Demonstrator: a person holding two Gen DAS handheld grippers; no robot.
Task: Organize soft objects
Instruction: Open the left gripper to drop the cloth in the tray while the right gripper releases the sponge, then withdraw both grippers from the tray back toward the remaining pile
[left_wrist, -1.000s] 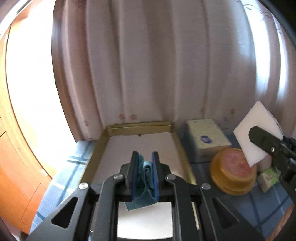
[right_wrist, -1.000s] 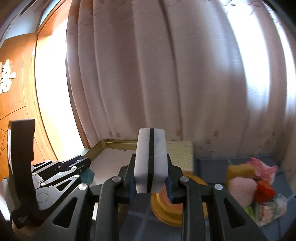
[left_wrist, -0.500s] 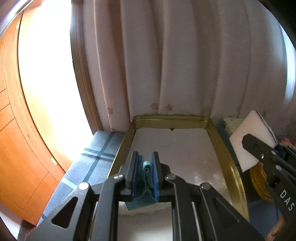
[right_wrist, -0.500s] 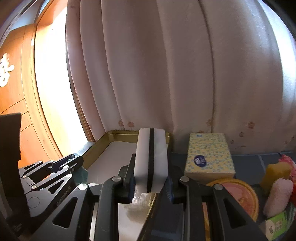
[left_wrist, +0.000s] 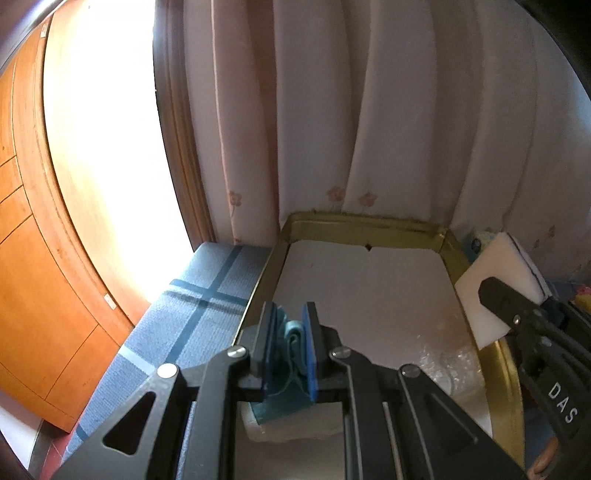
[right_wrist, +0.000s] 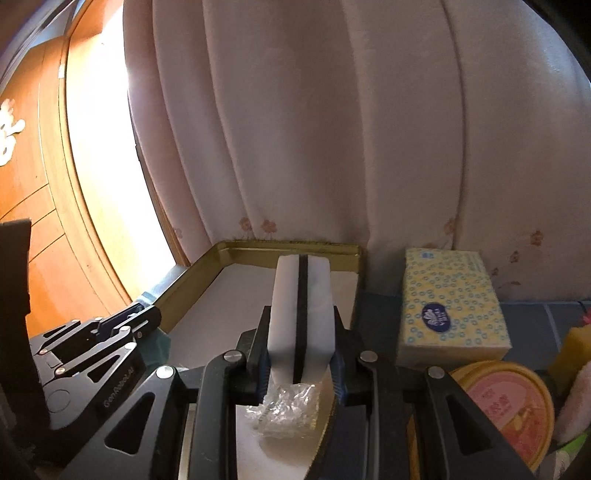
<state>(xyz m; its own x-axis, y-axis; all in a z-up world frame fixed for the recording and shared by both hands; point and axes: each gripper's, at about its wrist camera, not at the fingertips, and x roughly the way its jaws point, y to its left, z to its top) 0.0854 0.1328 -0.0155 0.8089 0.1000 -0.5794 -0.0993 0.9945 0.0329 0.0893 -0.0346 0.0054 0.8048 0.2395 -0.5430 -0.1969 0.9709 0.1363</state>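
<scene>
Right wrist view — right tool (right_wrist: 300, 345) clenching white sponge (right_wrist: 301, 317), tissue box (right_wrist: 452, 310) beside gold tray (right_wrist: 192, 284)

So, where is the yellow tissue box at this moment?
In the right wrist view, the yellow tissue box lies right of the gold tray, before the curtain, behind the round yellow lid.

pale pink pleated curtain (left_wrist: 369, 129) with small flower prints fills the back; glaring daylight through the window (left_wrist: 107, 155) at left, beside orange wooden panelling (left_wrist: 33, 277)
</scene>
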